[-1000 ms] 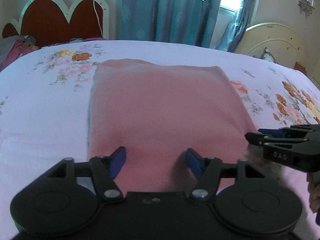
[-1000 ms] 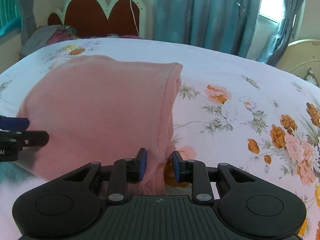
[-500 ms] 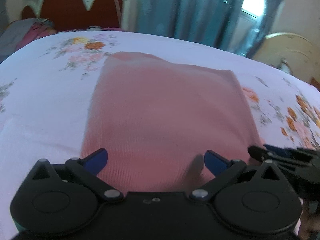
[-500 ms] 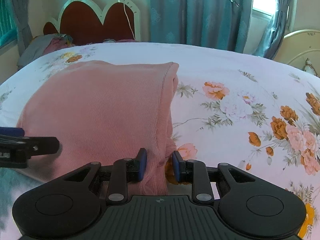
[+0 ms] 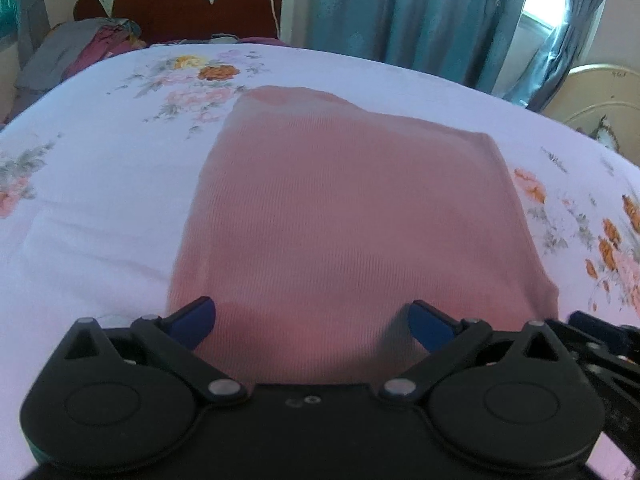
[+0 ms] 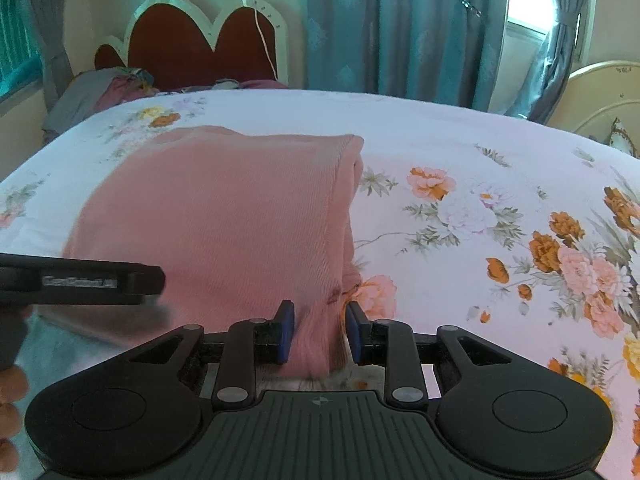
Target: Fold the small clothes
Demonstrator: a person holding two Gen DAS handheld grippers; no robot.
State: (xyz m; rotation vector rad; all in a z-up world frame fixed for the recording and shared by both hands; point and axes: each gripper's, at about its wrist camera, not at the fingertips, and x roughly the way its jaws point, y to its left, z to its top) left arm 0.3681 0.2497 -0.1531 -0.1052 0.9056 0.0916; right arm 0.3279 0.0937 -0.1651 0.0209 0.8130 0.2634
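Pink garment (image 5: 352, 220) lies folded on floral bed (image 6: 460, 140). Left tool (image 5: 312, 322) spread wide over near edge. Right tool (image 6: 320, 330) clamps garment's right corner.

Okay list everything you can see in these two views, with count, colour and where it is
Folded garment: one, pink, lying on the bed in front of both grippers.
Bedsheet: one, white with orange and pink flowers, covering the bed.
Headboard: one, dark red with pale trim, far end.
Curtains: teal, along the back wall and window.
Clothes pile: grey and maroon, beside the headboard.
Left gripper: open wide over the garment's near edge.
Right gripper: around the garment's right corner; contact unclear.
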